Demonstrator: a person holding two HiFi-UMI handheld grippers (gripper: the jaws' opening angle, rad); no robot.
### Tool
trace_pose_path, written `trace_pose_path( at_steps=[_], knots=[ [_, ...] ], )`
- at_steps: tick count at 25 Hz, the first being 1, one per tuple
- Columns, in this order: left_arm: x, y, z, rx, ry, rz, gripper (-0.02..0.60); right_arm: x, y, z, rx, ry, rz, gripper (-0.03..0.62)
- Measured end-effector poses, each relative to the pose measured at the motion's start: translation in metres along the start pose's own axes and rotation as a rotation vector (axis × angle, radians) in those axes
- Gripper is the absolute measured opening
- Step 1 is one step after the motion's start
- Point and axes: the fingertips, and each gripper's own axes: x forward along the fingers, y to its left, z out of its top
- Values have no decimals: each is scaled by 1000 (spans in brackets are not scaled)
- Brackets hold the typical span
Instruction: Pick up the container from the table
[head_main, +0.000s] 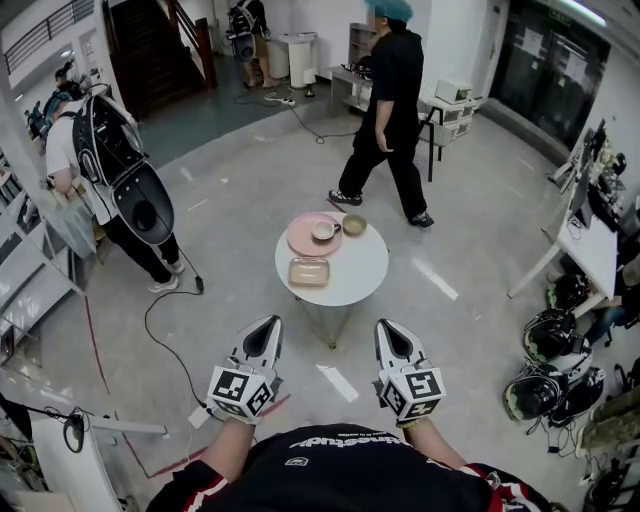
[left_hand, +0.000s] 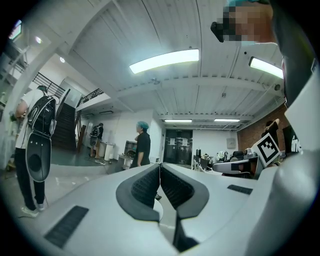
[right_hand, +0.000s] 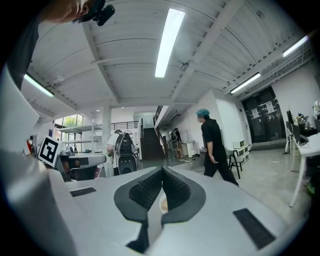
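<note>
Holds the left gripper (head_main: 266, 328) and the right gripper (head_main: 389, 330) side by side, low and level in front of the body, both aimed toward the round white table (head_main: 352, 282). In the left gripper view, shows the fingers (left_hand: 145, 186) pressed together at the tips, with nothing between them. Same in the right gripper view: fingers (right_hand: 176, 187) closed tip to tip, gripping nothing.

Finds the container (head_main: 309, 272), a shallow beige rectangular tray, lying flat on the near-left part of the table, well apart from both grippers and touched by neither. Beyond it on the table: a pink plate (head_main: 300, 243) carrying a small cup (head_main: 323, 231), and just beside the plate, to its right, a small bowl (head_main: 354, 225).

Farther off, on the floor past the table, a person in black with a teal cap (head_main: 390, 100), mid-stride. At the left edge, another person bent forward under a large black pack (head_main: 125, 165).
</note>
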Motion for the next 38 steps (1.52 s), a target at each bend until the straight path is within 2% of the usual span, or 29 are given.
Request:
trace_pose_path(
  at_steps=[13,25,31,38],
  knots=[
    [8,-9,-4,-8,15,15,25,0,-13,-1,23,10,25,11],
    [15,-21,-9,-10,14,57,25,0,-23,-5,28,17,85,11],
    [19,-42,-11,2,13,67,25,-13,-35,-8,28,19,108,11],
    [30,-70,-14,31,19,71,25,-33,-66,-14,47,12,98,11]
  ],
)
